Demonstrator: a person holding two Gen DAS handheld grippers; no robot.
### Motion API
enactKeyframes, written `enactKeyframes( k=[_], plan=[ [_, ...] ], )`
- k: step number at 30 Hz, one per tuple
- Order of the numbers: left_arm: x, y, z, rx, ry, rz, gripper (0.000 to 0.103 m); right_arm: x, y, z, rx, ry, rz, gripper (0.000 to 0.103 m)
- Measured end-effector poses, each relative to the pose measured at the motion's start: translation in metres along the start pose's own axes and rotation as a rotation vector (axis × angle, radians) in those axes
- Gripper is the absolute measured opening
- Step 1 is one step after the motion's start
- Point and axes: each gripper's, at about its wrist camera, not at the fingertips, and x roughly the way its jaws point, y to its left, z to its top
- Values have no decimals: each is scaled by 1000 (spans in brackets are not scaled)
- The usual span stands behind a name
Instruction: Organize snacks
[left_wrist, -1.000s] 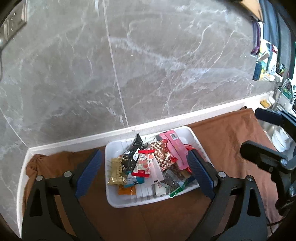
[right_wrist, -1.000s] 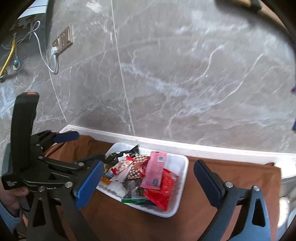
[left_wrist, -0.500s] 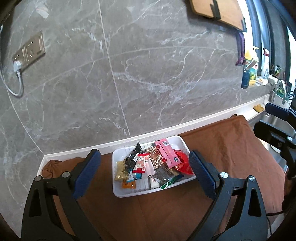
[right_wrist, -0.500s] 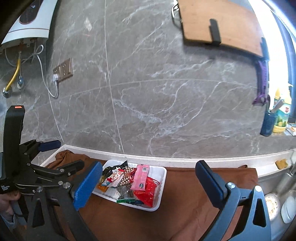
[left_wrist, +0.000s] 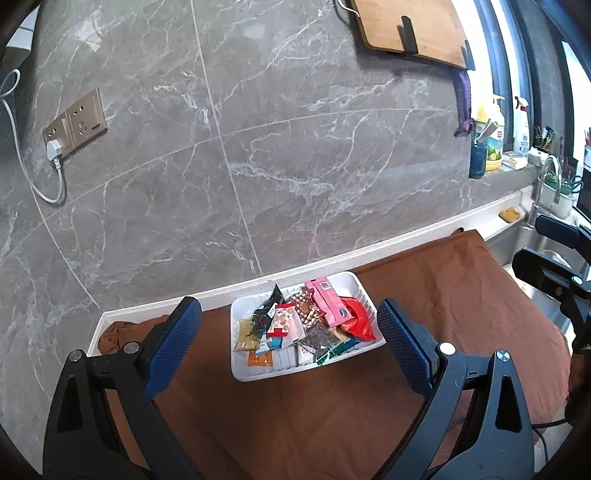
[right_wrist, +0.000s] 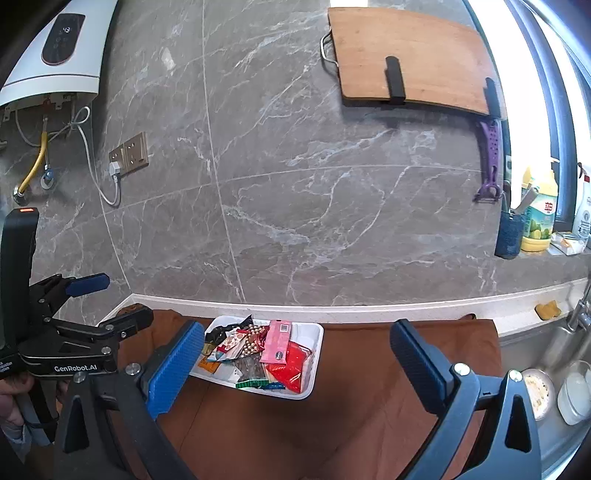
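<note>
A white tray (left_wrist: 240, 373) (right_wrist: 314, 373) full of several snack packets stands on a brown cloth (left_wrist: 443, 295) near the wall. A pink packet (left_wrist: 327, 302) (right_wrist: 279, 345) and a red packet (left_wrist: 356, 325) (right_wrist: 293, 363) lie on its right side, dark and gold ones on the left. My left gripper (left_wrist: 288, 343) is open, held back and above the tray, nothing between its blue pads. My right gripper (right_wrist: 295, 365) is open too, also back from the tray and empty. In the right wrist view the left gripper (right_wrist: 103, 299) shows at the left edge, held by a hand.
Grey marble wall behind the counter, with a socket (left_wrist: 74, 125) and a hanging wooden board (right_wrist: 413, 59). A sink with bowls (right_wrist: 554, 391) and a tap lies right of the cloth. Bottles (right_wrist: 539, 214) stand on the ledge at far right.
Both grippers have pulled back and up from the tray, which now looks smaller and farther. More of the wall, board and sink has come into view. Both stay open.
</note>
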Motion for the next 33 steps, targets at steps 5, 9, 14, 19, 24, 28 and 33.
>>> enactKeyframes(
  k=[5,9,14,19,24,28,33],
  plan=[
    [-11,-2,-2,4,-10,0,97,-10,-3,-1,2,-10,-11,103],
    [-17,-4,-3,12,-15,-1,97,-16,-7,-3,15,-14,-19,103],
    [-21,-3,-5,18,-18,-1,97,-22,-11,-5,29,-16,-30,103],
    [-22,-3,-5,19,-18,-1,97,-24,-12,-6,40,-16,-33,103],
    [-24,-3,-9,19,-15,-1,97,-25,-12,-7,40,-16,-31,103],
    [-27,0,-14,23,-16,-2,97,-27,-11,-8,41,-16,-30,103],
    [-31,1,-18,45,-51,12,97,-28,-9,-10,43,-13,-27,103]
  ],
)
